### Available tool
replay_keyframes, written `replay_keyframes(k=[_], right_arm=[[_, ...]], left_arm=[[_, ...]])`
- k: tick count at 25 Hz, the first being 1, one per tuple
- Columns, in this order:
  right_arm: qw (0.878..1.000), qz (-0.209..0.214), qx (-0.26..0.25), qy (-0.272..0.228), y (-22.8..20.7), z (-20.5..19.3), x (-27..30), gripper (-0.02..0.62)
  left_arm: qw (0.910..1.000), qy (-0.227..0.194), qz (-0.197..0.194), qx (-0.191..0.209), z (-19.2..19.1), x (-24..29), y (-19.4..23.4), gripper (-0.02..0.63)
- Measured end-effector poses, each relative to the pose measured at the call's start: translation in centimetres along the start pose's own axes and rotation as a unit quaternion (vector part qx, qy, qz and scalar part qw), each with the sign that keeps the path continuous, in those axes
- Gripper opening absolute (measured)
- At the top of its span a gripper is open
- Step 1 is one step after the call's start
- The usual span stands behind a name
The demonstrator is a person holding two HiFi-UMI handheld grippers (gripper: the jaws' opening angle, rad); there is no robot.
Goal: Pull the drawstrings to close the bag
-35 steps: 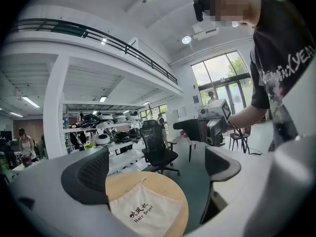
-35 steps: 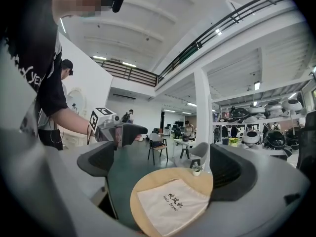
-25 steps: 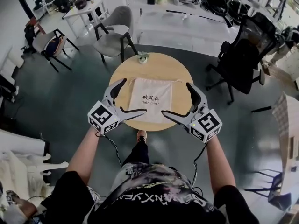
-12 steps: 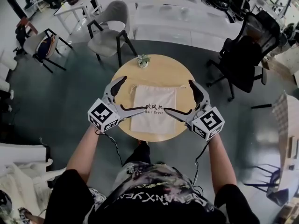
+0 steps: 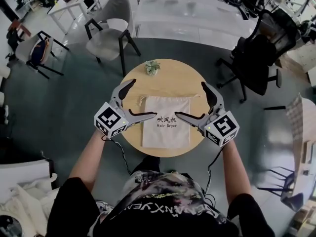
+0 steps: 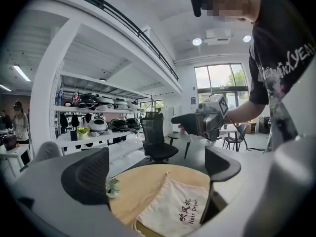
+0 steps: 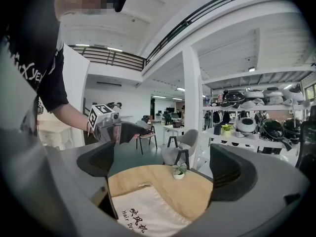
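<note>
Left gripper (image 5: 144,98) and right gripper (image 5: 189,98), wide open and empty, flank the hair-dryer bag (image 5: 166,125); its thin drawstrings (image 5: 139,100) could slip a shallow pinch

A round wooden worktop (image 5: 173,80) lies below the fingers (image 5: 124,89). A small plant (image 5: 152,67) stands just beyond them; a grey chair (image 5: 106,38) and a black chair (image 5: 261,53) stand farther off.

Reads as matt, finely woven cloth on the cream drawstring bag (image 5: 166,132), softly creased, with flat black print. Shows smooth pale wood, satin finish, on the round table top (image 5: 173,80). Matt grey plastic on the left gripper (image 5: 143,98) and right gripper (image 5: 189,99); black ribbed pads (image 6: 89,174) inside, dull. Faint sheen off the dark floor (image 5: 69,107).
</note>
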State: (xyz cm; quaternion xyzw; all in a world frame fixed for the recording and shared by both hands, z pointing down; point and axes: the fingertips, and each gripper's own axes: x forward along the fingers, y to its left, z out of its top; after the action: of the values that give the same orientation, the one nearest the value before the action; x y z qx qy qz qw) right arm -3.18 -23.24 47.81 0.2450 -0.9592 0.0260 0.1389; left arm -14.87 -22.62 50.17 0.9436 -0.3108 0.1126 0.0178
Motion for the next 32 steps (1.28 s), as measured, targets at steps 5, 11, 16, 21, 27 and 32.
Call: replay_keyframes(k=[5, 11, 16, 21, 27, 32], right_arm=[[1.000, -0.009, 0.004, 0.011, -1.2, 0.1, 2.2, 0.586], [1.000, -0.015, 0.011, 0.022, -2.4, -0.3, 3.7, 0.584], [0.999, -0.008, 0.010, 0.032, -3.2, -1.4, 4.4, 0.584], [0.999, 0.010, 0.010, 0.037, -4.8, -2.4, 4.5, 0.584], [0.996, 0.057, -0.009, 0.064, -7.1, -4.8, 4.2, 0.584], [0.989, 0.100, -0.035, 0.100, -9.0, -7.3, 3.9, 0.584]], left_arm=[[0.9999, 0.003, -0.016, -0.005, -0.7, 0.6, 2.4, 0.586], [0.9994, 0.009, -0.030, -0.013, -1.9, 1.6, 4.2, 0.586], [0.9992, 0.019, -0.033, -0.013, -2.9, 2.5, 4.9, 0.586], [0.9985, 0.043, -0.030, -0.012, -3.8, 4.0, 5.2, 0.586], [0.9934, 0.107, -0.040, 0.007, -6.0, 6.1, 4.9, 0.586], [0.9833, 0.173, -0.053, 0.022, -8.4, 6.8, 4.8, 0.584]])
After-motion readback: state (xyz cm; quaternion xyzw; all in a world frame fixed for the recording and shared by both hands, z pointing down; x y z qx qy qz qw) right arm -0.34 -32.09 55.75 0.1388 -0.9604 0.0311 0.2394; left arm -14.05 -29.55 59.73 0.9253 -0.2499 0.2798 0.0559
